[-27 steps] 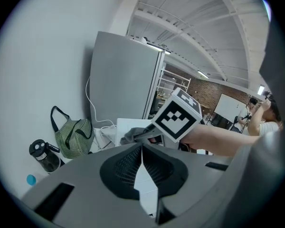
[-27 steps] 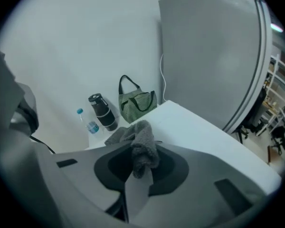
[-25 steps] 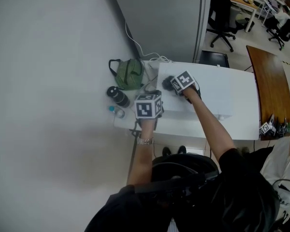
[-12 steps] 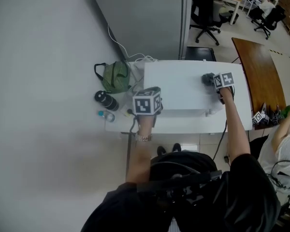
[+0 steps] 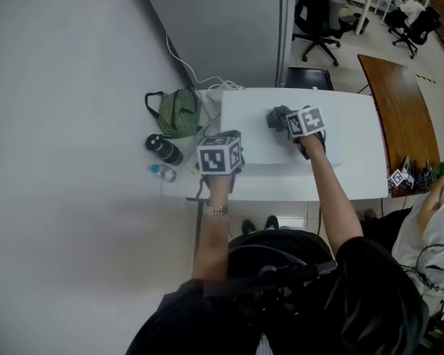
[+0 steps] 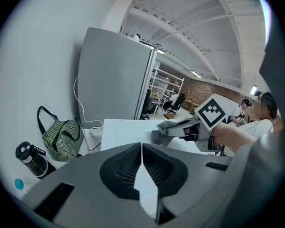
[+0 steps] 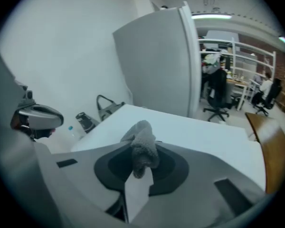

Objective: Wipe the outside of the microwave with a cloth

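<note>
The white microwave [image 5: 340,124] shows from above as a flat white top on a white table. My right gripper [image 5: 285,119] rests on that top, left of its middle, shut on a grey cloth [image 5: 276,115] that bunches out past the fingertips. In the right gripper view the cloth [image 7: 142,148] sticks up between the jaws of the right gripper [image 7: 137,167], over the microwave top [image 7: 194,132]. My left gripper [image 5: 219,152] sits at the microwave's front left corner, jaws shut with nothing between them. The left gripper view shows the left gripper [image 6: 141,163], the microwave [image 6: 121,129] and the cloth [image 6: 157,137].
A green striped bag [image 5: 179,112], a black bottle [image 5: 163,149] and a small blue-capped bottle [image 5: 163,172] stand left of the microwave. A white cable [image 5: 185,69] runs up the wall. A grey partition [image 5: 222,21] stands behind, with an office chair [image 5: 314,21] and a wooden table [image 5: 403,109] to the right.
My right gripper, with the cloth, swept to the right across the microwave top and has come back leftward to its middle. The left gripper has stayed at the front left corner.
</note>
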### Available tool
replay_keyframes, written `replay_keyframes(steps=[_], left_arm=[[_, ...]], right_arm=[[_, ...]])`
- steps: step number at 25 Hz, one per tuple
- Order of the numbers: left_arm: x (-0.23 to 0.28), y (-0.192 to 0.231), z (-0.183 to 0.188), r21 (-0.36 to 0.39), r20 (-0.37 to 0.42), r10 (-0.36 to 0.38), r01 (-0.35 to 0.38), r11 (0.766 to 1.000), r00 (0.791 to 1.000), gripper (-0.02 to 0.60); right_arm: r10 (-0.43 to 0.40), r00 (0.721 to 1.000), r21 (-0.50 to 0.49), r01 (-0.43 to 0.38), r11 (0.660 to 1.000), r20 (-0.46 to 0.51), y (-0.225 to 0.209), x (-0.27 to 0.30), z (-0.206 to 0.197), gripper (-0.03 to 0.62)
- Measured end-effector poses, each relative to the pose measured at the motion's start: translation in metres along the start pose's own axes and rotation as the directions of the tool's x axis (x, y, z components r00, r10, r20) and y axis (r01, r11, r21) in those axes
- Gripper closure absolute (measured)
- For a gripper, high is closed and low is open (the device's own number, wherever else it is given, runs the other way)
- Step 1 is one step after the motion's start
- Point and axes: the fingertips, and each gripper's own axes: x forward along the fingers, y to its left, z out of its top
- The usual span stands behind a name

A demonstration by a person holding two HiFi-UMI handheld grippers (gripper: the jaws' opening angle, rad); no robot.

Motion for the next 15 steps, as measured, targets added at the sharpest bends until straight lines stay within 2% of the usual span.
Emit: replay_keyframes(steps=[2,4,7,11,15], left_arm=[[-0.008,0.007,-0.002,-0.003,-0.001,0.022,-0.022,1.000,1.000,0.574],[-0.018,0.016,-0.006,-0.012,0.000,0.048,-0.048,0.999,0.999,0.574],[-0.032,0.033,-0.009,-0.024,0.002,0.090,-0.090,0.996,0.996,0.574],[-0.046,0.050,-0.011,-0.039,0.004,0.133,-0.133,0.990,0.991,0.574],[-0.050,0.051,-0.012,-0.044,0.007,0.141,-0.141,0.989,0.990,0.574]], right_arm=[[0.114,0.993,-0.089,-0.113,0.990,0.005,0.070,0.029,0.020,0.534],[0.196,0.976,-0.130,-0.207,0.970,-0.094,0.126,0.055,0.009,0.534],[0.212,0.959,-0.174,-0.245,0.954,-0.188,0.170,0.080,0.001,0.533],[0.162,0.958,-0.214,-0.214,0.953,-0.237,0.166,0.096,-0.009,0.533],[0.131,0.960,-0.145,-0.171,0.975,-0.248,0.127,0.081,-0.023,0.531]])
